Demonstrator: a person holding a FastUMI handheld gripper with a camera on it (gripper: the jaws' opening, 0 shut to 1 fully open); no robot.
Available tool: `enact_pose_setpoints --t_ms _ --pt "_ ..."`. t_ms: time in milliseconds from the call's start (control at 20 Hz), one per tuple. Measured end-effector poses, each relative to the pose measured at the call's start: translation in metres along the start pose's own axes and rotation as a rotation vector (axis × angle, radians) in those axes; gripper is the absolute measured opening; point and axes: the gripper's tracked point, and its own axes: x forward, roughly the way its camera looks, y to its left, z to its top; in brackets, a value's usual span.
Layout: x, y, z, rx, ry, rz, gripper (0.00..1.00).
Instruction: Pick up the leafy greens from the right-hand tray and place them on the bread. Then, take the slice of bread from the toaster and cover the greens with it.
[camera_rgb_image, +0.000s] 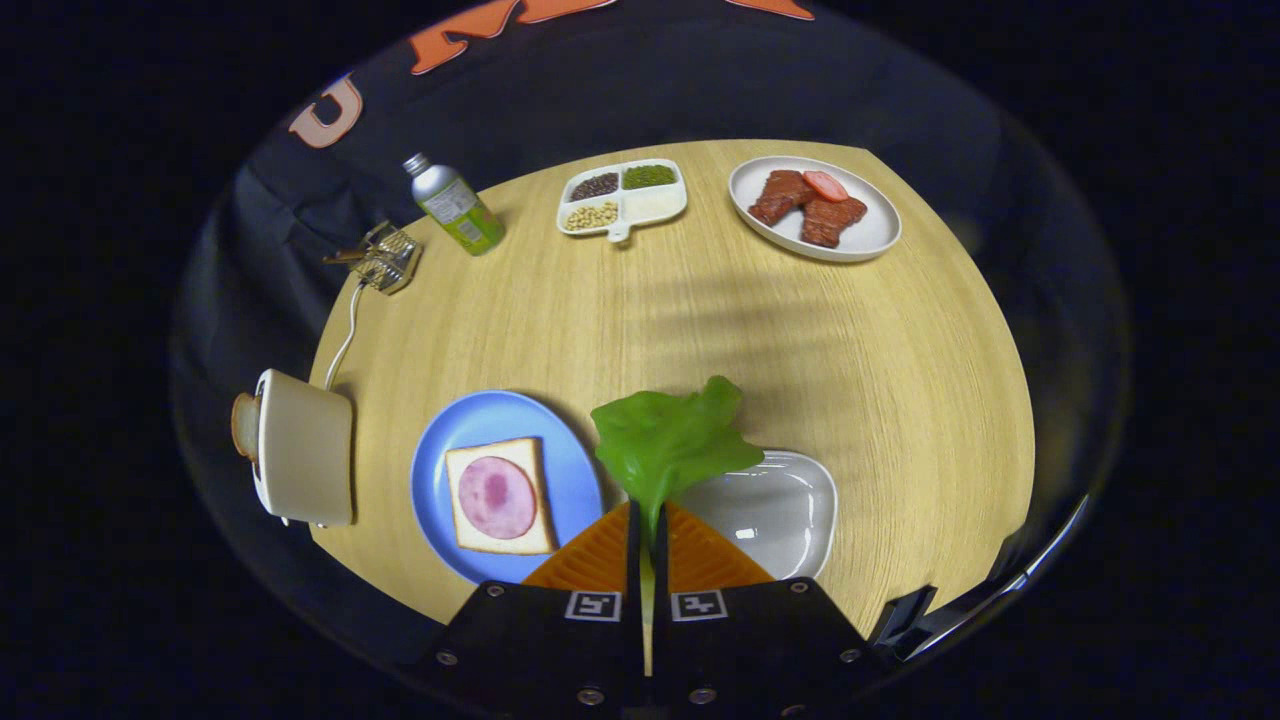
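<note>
- gripper (646, 520) pinched on the leafy greens (668, 440) by the stem, leaf fanned just ahead of the fingers, above the white tray (790, 510).
- Next, I'd say: carry left, centre over bread (500, 497) with its ham slice, lower before letting go.
- blue plate (440, 450) holds that bread; toaster (305, 447) holds the second slice (244, 425).

Little can be read here. The gripper (646, 520) carries two small square black-and-white coded markers, one on each finger body just behind the orange fingers (700, 555); they are machine patterns, not letters or numbers. The bottle (455, 205) standing near the far left of the surface (900, 380) wears a green and white label, but its print is too small and blurred to make out. No brand, number or sign is legible on anything else.
</note>
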Motion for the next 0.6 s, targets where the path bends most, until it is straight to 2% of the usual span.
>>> enact_pose_setpoints --t_ms 150,600 --pt "-0.001 0.03 0.002 -0.022 0.005 0.056 0.04" --pt "0.008 0.096 -0.005 -0.098 0.047 0.148 0.04"
